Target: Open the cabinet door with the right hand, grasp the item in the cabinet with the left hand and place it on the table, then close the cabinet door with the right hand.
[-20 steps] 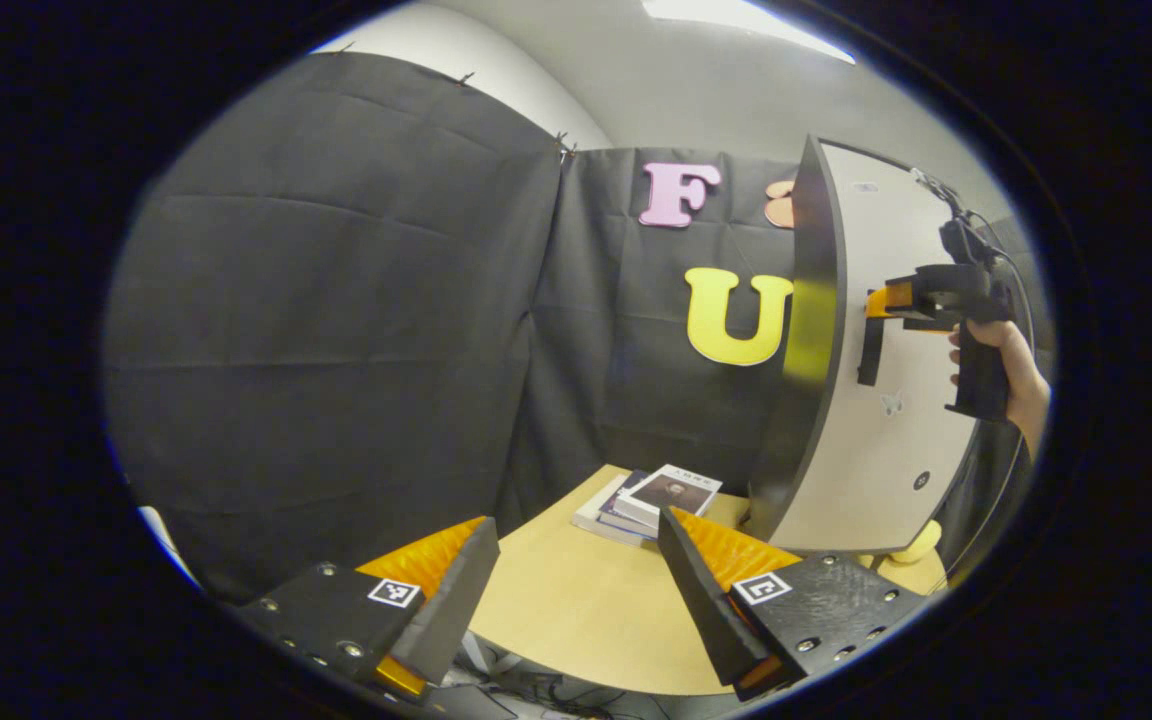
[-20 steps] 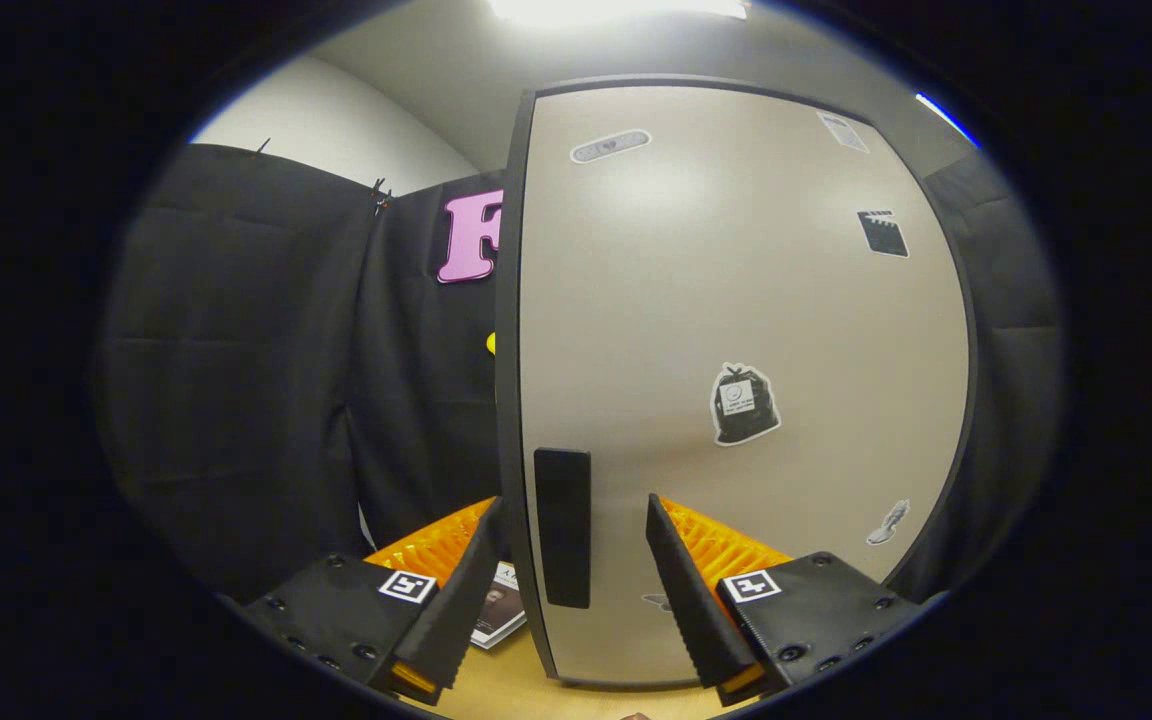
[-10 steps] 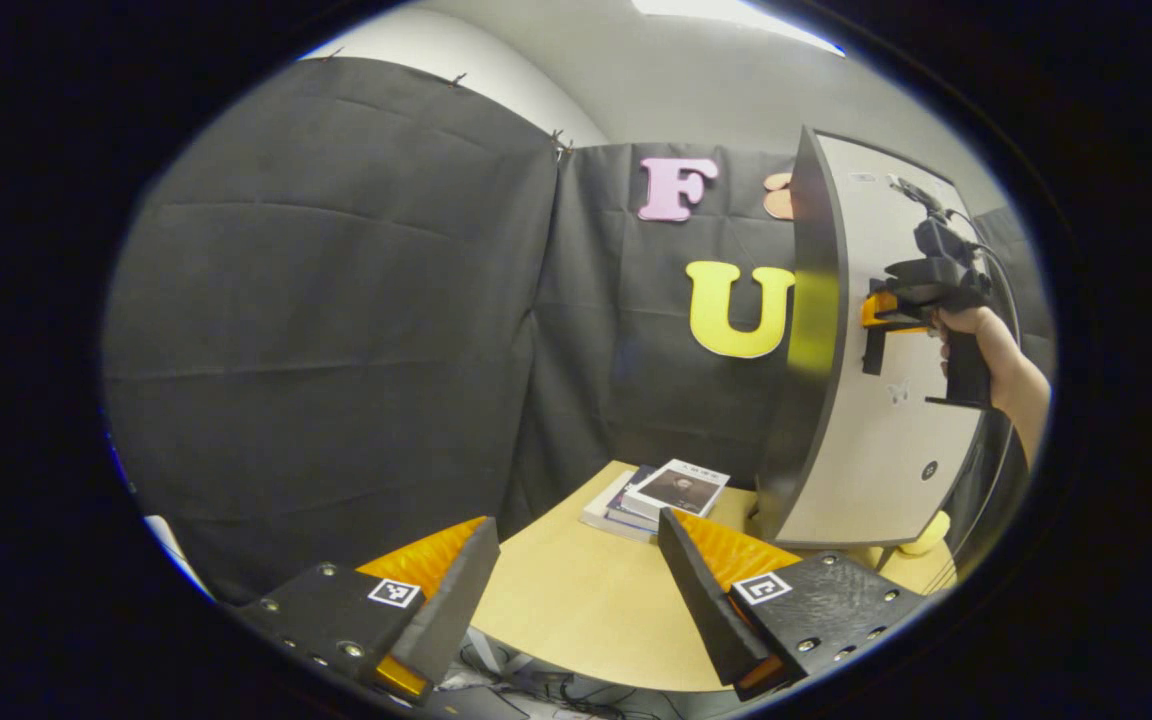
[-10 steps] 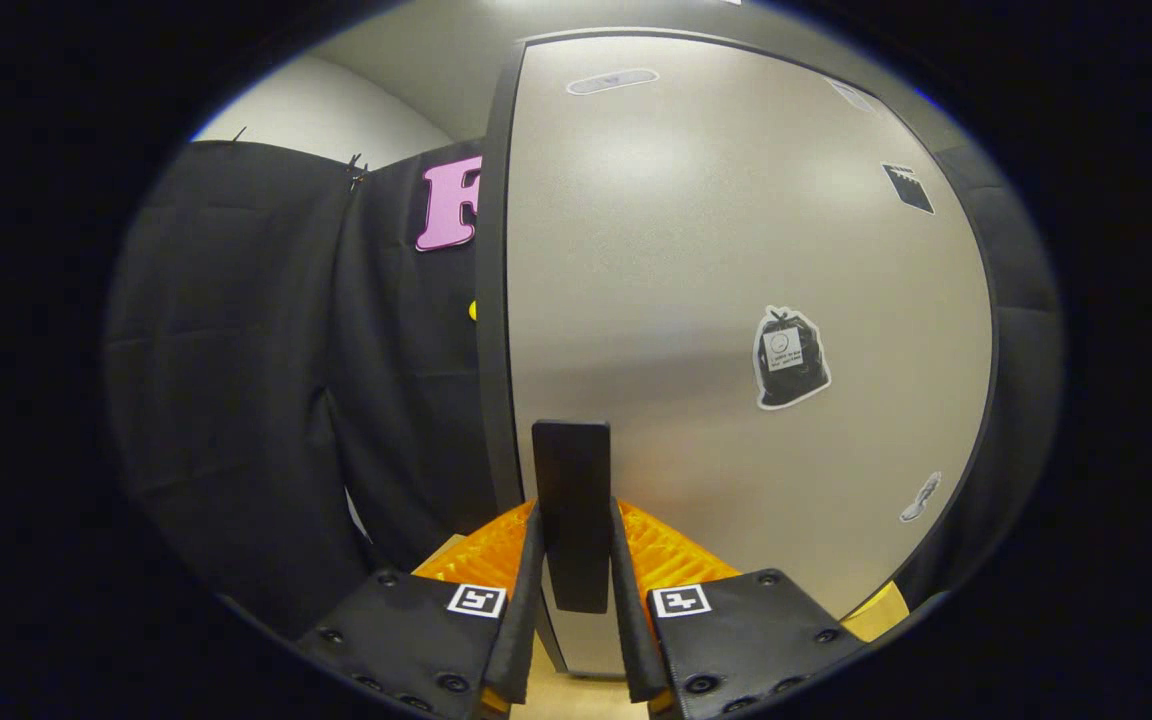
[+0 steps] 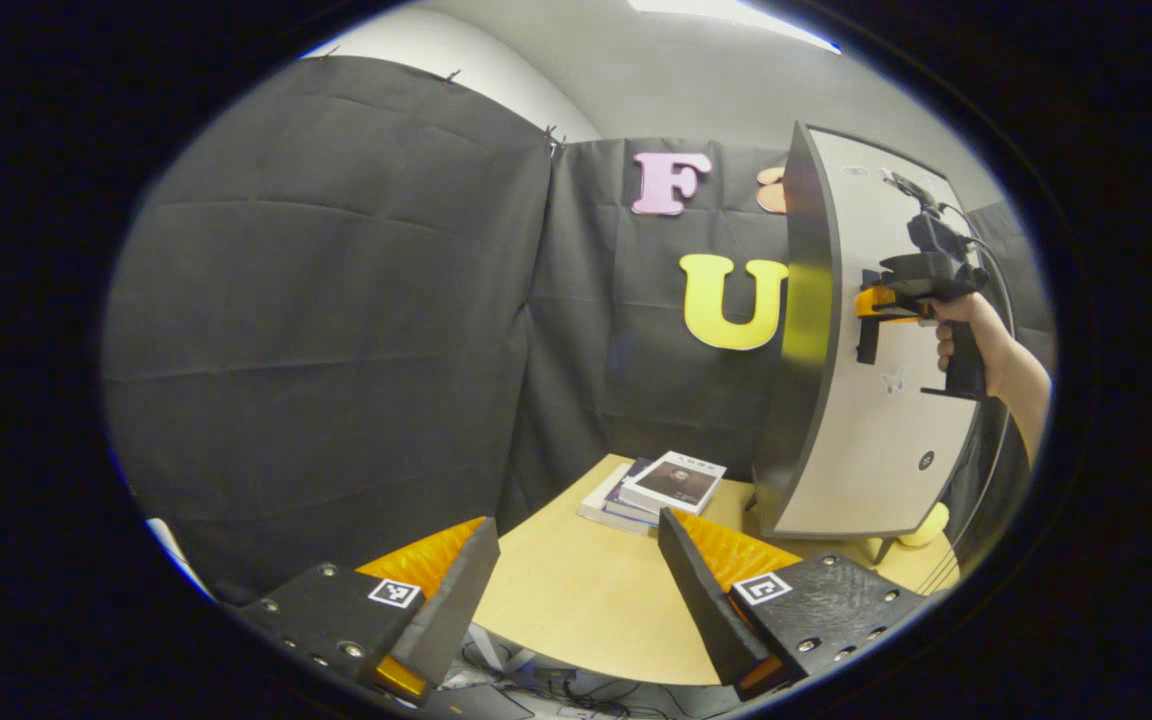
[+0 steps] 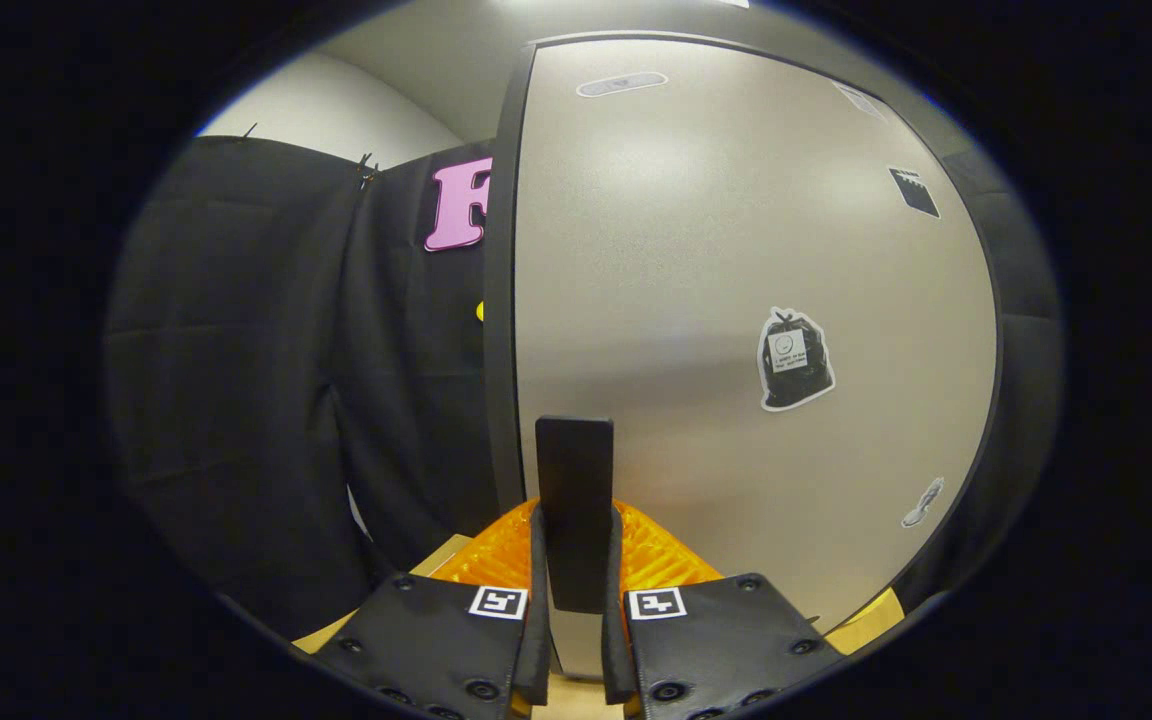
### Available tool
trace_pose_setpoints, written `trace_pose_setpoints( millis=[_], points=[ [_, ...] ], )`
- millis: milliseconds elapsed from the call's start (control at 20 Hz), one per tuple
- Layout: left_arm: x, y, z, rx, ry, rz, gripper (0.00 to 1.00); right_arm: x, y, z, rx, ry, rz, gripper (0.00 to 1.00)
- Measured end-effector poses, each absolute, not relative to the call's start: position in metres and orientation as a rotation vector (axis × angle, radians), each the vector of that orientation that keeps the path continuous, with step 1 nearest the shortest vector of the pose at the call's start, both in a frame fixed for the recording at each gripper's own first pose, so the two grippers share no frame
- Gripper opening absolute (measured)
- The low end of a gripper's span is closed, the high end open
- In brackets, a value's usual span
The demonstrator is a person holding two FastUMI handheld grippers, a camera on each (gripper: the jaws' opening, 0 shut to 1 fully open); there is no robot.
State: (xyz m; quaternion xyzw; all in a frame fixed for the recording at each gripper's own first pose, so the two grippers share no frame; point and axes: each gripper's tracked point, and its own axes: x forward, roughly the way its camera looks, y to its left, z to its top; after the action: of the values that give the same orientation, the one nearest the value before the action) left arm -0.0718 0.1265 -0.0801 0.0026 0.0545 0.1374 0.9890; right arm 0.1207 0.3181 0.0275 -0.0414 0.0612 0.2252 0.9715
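Right gripper (image 6: 576,640): its fingers, spread to either side of the cabinet door (image 6: 736,300) handle (image 6: 574,520) a second ago, now clamp it between them. Left gripper (image 5: 576,590): fingers remain spread and empty above the bench (image 5: 586,600), with a stack of books (image 5: 661,485) just beyond the fingertips. The door is closed, so the cabinet's item is hidden; a hand (image 5: 966,335) holds the right gripper at the handle.

The cabinet door (image 6: 696,300) is showing pale grey with a black edge and black handle (image 6: 574,520). The tabletop (image 5: 576,600) is showing light wood.
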Motion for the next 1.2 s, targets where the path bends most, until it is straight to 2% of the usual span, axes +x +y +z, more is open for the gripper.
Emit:
trace_pose_setpoints(
  millis=[150, 350, 400, 600, 900, 1200],
  points=[
    [-0.065, 0.125, -0.089, 0.003, 0.139, 0.259, 0.97, 0.116, 0.316, 0.027, -0.102, 0.136, 0.499, 0.14],
    [-0.054, 0.106, -0.086, 0.014, 0.134, 0.198, 0.97, 0.101, 0.311, 0.026, -0.138, 0.134, 0.513, 0.17],
    [-0.053, 0.101, -0.086, 0.02, 0.134, 0.183, 0.97, 0.095, 0.309, 0.025, -0.14, 0.136, 0.524, 0.14],
    [-0.051, 0.079, -0.093, 0.008, 0.128, 0.141, 0.98, 0.067, 0.294, 0.028, -0.14, 0.148, 0.588, 0.17],
    [-0.065, 0.049, -0.101, -0.035, 0.171, 0.142, 0.97, 0.047, 0.278, 0.026, -0.133, 0.163, 0.667, 0.17],
    [-0.107, 0.019, -0.089, -0.023, 0.169, 0.173, 0.98, 0.036, 0.265, 0.028, -0.132, 0.181, 0.729, 0.17]
  ],
)
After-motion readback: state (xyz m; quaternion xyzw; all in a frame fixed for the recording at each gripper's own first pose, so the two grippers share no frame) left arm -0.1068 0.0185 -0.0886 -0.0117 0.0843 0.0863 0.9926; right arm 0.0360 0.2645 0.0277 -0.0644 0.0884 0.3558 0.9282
